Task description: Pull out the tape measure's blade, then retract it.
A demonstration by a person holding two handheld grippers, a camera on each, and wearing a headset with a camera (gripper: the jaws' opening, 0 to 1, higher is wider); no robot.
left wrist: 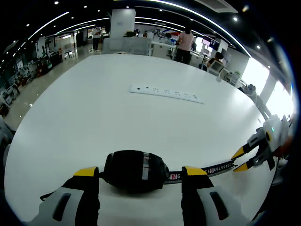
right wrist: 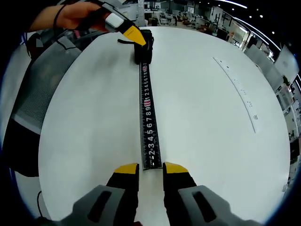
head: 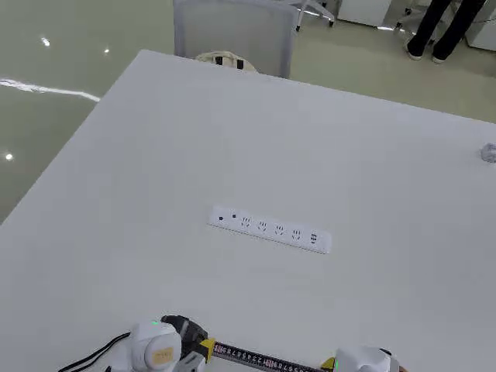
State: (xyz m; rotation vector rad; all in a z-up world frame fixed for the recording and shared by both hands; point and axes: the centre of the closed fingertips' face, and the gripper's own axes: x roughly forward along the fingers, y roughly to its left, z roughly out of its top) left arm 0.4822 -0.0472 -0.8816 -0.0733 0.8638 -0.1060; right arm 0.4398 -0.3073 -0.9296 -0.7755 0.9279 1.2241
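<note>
**Head view.** The left gripper point(head: 190, 345) and the right gripper point(head: 337, 363) are cut off by the lower edge, so their jaw opening cannot be read here. The blade point(head: 256, 359) runs between them. The black tape measure case point(head: 183, 327) sits against the left gripper's yellow tip. A power strip point(head: 270, 231) lies on the white table point(head: 155, 155), well ahead of both grippers.

**Left gripper view.** The left gripper point(left wrist: 141, 172) has its jaws spread wide on either side of the tape measure case point(left wrist: 135, 169). One tip touches the side of the case. The other stands just beside it, over the blade point(left wrist: 211, 168) where the blade leaves the case. Whether the case is clamped cannot be told. At the blade's far end, the right gripper point(left wrist: 241, 160) has its yellow tips on the blade.

**Right gripper view.** The right gripper point(right wrist: 151, 168) has its jaws drawn nearly together, pinching the end of the blade point(right wrist: 150, 117) between the yellow tips. The blade lies flat on the table and runs straight ahead to the tape measure case point(right wrist: 144, 44). The case is partly hidden by the left gripper point(right wrist: 131, 34), which a hand point(right wrist: 70, 16) holds. The numerals nearest the case are too small to read.
</note>
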